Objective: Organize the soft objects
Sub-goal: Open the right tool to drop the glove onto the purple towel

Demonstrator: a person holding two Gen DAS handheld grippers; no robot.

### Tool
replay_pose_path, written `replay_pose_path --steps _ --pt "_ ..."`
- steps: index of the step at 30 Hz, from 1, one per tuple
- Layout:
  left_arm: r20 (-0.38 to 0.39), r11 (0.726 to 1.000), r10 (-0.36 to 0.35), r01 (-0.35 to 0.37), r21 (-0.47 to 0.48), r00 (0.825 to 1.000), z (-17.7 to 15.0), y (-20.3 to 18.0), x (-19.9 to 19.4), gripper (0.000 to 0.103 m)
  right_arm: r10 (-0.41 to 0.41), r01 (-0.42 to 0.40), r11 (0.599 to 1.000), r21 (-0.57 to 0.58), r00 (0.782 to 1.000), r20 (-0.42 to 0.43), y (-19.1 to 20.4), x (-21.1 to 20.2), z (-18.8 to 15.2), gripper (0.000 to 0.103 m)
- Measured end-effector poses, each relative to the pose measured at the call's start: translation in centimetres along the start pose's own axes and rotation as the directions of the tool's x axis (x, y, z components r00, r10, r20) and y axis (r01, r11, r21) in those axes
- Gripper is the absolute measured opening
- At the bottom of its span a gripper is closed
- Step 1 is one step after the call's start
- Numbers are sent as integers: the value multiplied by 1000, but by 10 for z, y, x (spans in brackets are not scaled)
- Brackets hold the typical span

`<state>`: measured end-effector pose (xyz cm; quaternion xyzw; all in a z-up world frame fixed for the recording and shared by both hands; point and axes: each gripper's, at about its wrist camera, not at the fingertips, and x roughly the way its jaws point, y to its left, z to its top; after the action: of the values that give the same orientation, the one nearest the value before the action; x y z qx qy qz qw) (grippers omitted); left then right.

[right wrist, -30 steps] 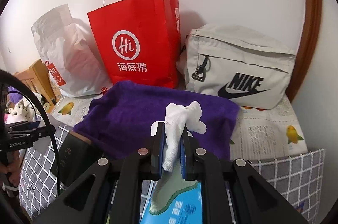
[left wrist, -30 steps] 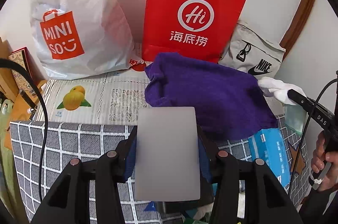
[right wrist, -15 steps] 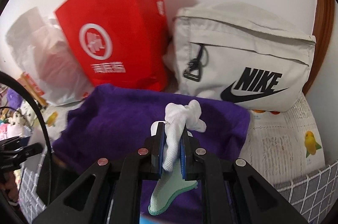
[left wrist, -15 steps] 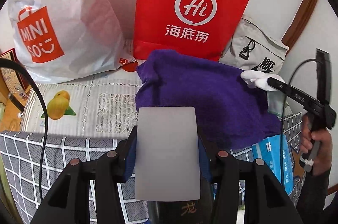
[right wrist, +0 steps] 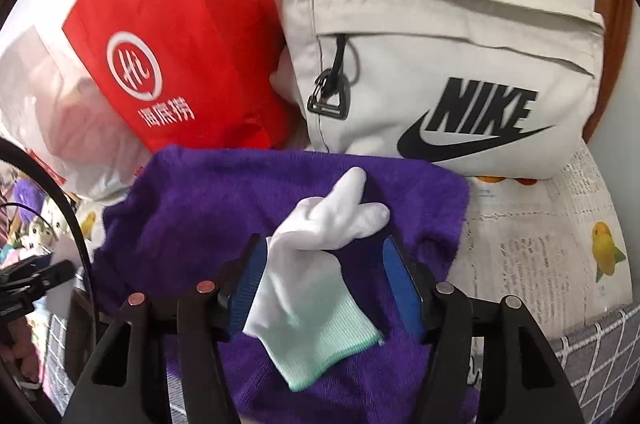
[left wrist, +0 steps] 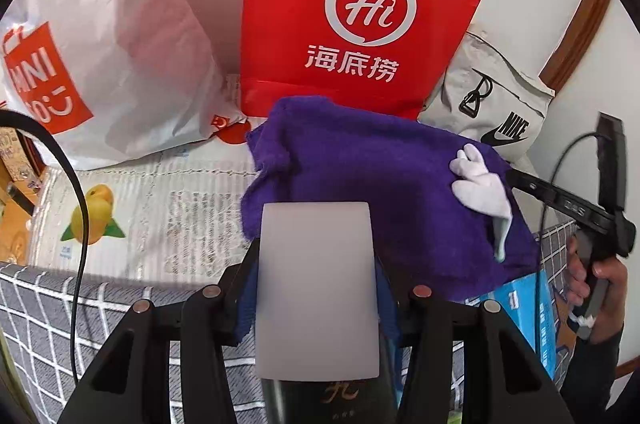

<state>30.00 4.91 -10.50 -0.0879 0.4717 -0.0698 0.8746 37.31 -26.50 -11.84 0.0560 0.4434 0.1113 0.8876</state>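
**Readable Print on the Bags**

The red paper bag [left wrist: 360, 16] carried a white circle logo reading "Hi" above the Chinese characters 海底捞. The white plastic bag [left wrist: 100, 44] showed an orange panel printed "MINISO", partly cut off at the picture's edge. The grey pouch [right wrist: 440, 72] bore "NIKE" in black with the swoosh beneath. The blue box [left wrist: 532, 312] had lettering too small to read.

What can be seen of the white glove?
The glove is white knit fabric with a pale green ribbed cuff. It lies limp and crumpled on the purple towel, fingers pointing toward the Nike bag, cuff toward the camera. It sits between the fingers of the right gripper, which are opening; the left one touches its edge, the other stands clear. In the left wrist view it lies near the towel's right edge.
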Motion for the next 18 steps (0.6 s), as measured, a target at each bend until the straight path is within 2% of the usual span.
replay_pose_path --steps 6,10,18 --pt "-4 1000 11 -11 18 1000 18 -9 17 47 3 -3 1000 13 999 36 -1 -40 -17 60" --pt "-9 1000 -13 13 9 1000 33 -14 30 47 -13 13 1000 -9 998 55 5 -63 -34 60" --pt "-40 1000 13 -12 25 999 64 -25 66 47 -4 5 1000 -20 999 52 13 -72 -57 60"
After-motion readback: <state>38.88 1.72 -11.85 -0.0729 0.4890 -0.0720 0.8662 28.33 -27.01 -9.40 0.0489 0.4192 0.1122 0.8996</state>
